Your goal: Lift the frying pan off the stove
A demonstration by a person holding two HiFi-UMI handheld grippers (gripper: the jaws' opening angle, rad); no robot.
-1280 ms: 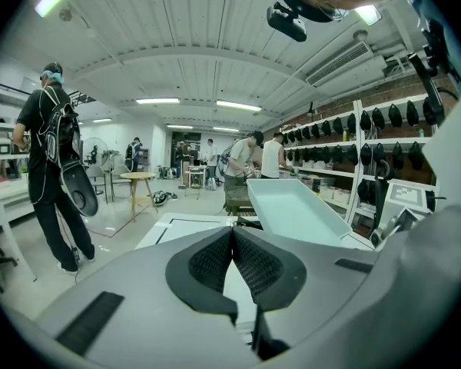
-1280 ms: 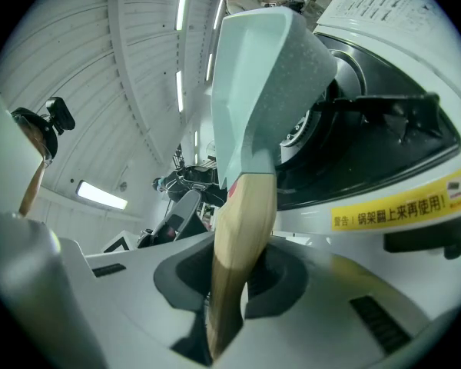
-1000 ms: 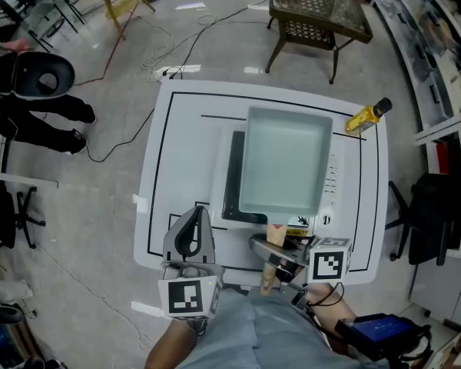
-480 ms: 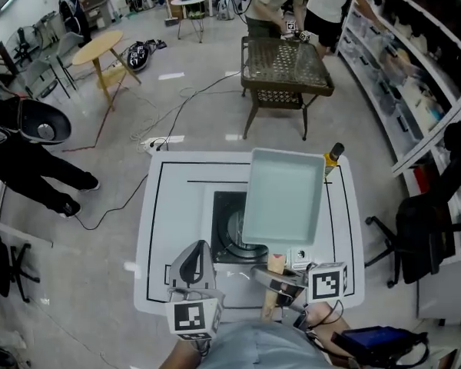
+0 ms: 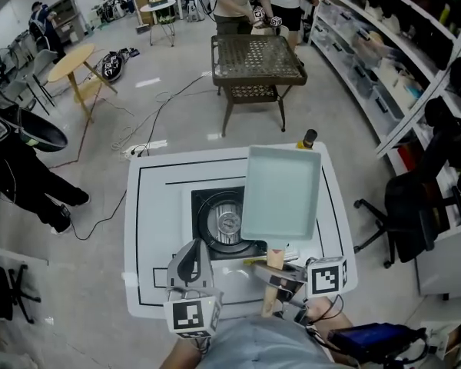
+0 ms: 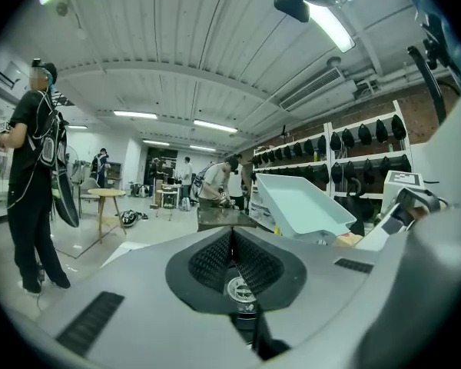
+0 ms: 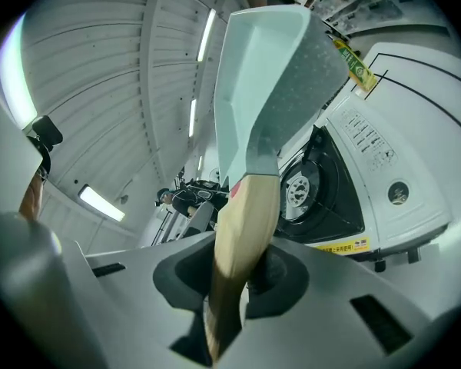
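Note:
A pale mint rectangular frying pan (image 5: 280, 194) with a wooden handle (image 5: 274, 271) hangs in the air, to the right of and above the stove's black burner (image 5: 227, 223), which lies uncovered. My right gripper (image 5: 275, 277) is shut on the handle (image 7: 242, 237); in the right gripper view the pan (image 7: 269, 83) tilts up above the burner (image 7: 303, 187) and the stove's white control panel (image 7: 369, 148). My left gripper (image 5: 190, 261) hovers at the table's near left, shut with nothing in it (image 6: 232, 241). The pan (image 6: 300, 206) shows to its right.
The stove sits on a white table (image 5: 150, 206) marked with black lines. A yellow bottle (image 5: 306, 138) stands at the table's far right corner. Beyond are a wicker table (image 5: 255, 60), people, a floor cable (image 5: 161, 110), an office chair (image 5: 403, 206) and shelves at right.
The pan has risen and shifted right, uncovering the burner. Both grippers have moved up, and the head view has tipped up to take in more of the room.

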